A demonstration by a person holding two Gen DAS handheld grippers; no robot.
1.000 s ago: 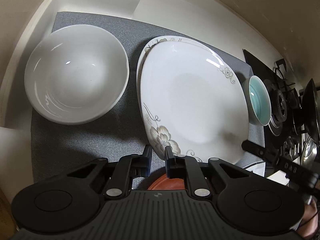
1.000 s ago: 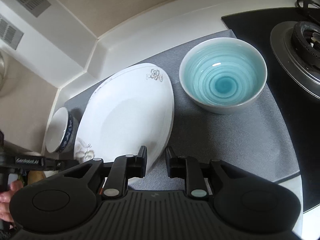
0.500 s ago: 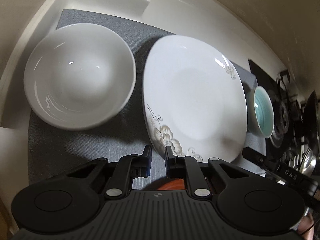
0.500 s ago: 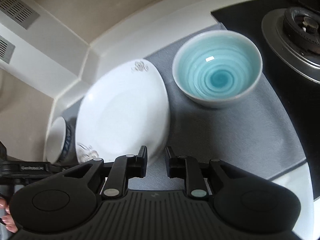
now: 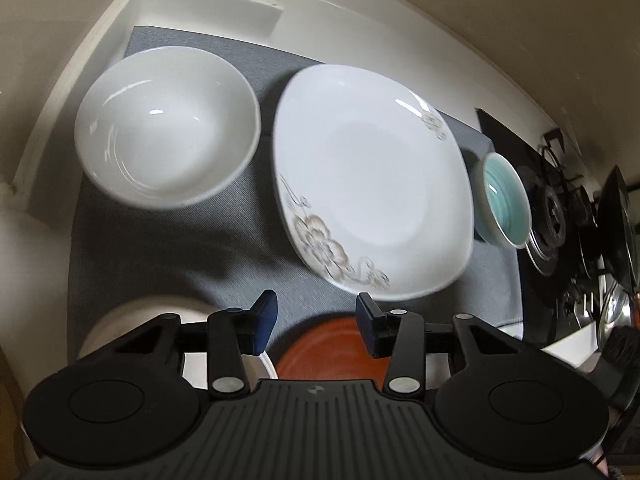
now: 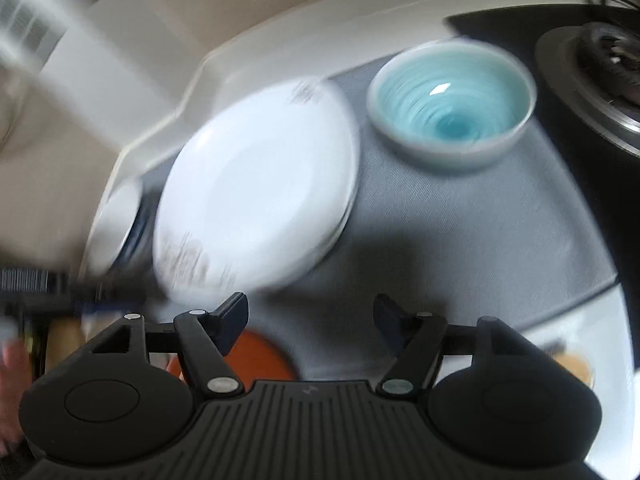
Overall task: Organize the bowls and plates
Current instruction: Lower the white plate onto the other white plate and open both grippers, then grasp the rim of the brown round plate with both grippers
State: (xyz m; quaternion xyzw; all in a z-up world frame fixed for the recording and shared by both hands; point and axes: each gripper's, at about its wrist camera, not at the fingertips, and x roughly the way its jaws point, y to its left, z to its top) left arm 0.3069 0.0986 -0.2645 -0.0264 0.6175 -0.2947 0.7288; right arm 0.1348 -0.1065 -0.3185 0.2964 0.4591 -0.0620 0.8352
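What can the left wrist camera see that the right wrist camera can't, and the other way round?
Only the left wrist view shows the inside of the big white bowl and the cream dish beside the left hand-held gripper.

Only the right wrist view shows the right hand-held gripper, and it is blurred.

Both show the flowered white plate, the turquoise bowl, the orange-red plate, the grey mat and the gas burner. Both grippers have just been opening, nothing between their jaws.

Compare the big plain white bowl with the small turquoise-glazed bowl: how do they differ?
The big plain white bowl is white inside; the small turquoise-glazed bowl has a blue-green spiral interior. The white bowl looks larger. It sits left of the white flowered plate, the turquoise bowl right. Both stand upright and empty on the grey mat.
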